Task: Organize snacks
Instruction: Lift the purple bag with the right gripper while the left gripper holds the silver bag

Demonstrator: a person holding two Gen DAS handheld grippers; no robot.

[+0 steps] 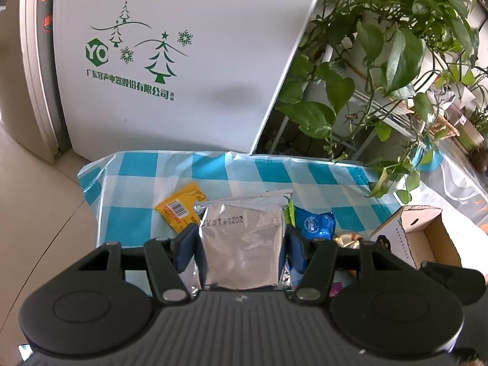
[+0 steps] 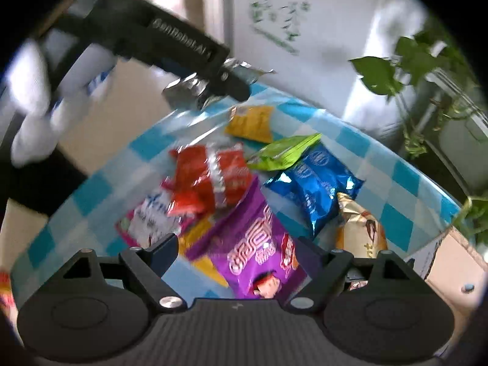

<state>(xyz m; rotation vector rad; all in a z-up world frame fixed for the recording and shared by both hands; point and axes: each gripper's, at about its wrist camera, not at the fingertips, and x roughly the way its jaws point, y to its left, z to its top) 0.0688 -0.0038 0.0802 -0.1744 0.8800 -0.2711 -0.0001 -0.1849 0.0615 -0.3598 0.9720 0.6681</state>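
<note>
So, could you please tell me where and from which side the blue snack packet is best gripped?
Probably from above, across the narrow waist of the blue packet. It lies flat on the checked cloth with both long edges clear; its crimped ends sit close to the green packet and the gold packet. The right gripper stands open nearby.
</note>
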